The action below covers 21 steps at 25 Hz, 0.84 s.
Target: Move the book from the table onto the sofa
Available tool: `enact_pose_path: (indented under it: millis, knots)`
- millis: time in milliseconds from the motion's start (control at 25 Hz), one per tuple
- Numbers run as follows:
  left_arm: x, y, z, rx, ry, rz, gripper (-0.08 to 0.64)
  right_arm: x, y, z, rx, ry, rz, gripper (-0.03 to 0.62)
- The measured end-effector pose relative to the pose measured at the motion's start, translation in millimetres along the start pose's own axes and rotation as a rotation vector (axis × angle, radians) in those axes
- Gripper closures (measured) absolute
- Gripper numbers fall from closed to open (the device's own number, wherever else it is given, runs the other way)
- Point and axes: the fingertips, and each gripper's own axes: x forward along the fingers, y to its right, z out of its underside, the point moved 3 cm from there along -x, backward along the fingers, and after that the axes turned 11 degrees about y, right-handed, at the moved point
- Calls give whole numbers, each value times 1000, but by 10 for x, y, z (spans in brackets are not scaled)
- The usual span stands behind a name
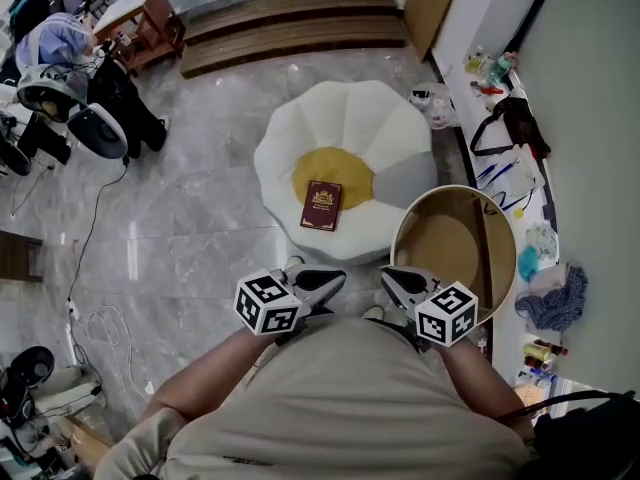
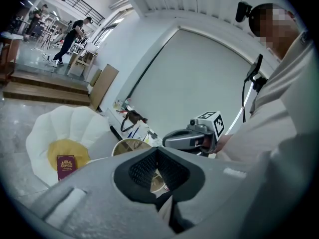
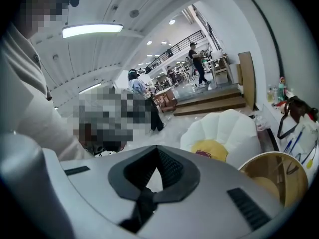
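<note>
Maroon hardcover book [image 1: 322,205] lies on the white flower-shaped sofa [image 1: 300,148], on its yellow centre; I judge the move done. My left gripper [image 1: 335,279] and right gripper [image 1: 392,277] hang short of the sofa, fingers [image 2: 142,169] pressed together, empty.

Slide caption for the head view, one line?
Book rests on the flower sofa; left tool and right tool shut, empty.

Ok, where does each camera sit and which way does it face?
Head view: on the head, facing steeply down at the book on the sofa; torso, left hand-held gripper, right hand-held gripper show.
Left gripper view: rides the left one, faces the table; shut jaws, torso show.
Right gripper view: rides the right one, faces the sofa; shut jaws, torso show.
Shared: all see book, sofa, table.
</note>
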Motion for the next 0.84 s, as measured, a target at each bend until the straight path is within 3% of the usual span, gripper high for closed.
enact_pose_path:
  millis: [200, 840]
  knots:
    - [-126, -56, -37, -19, 29, -9, 552, 64, -131, -17, -7, -1, -8, 580]
    - [-163, -502, -168, -19, 7, 11, 552, 392, -83, -152, -19, 14, 34, 580]
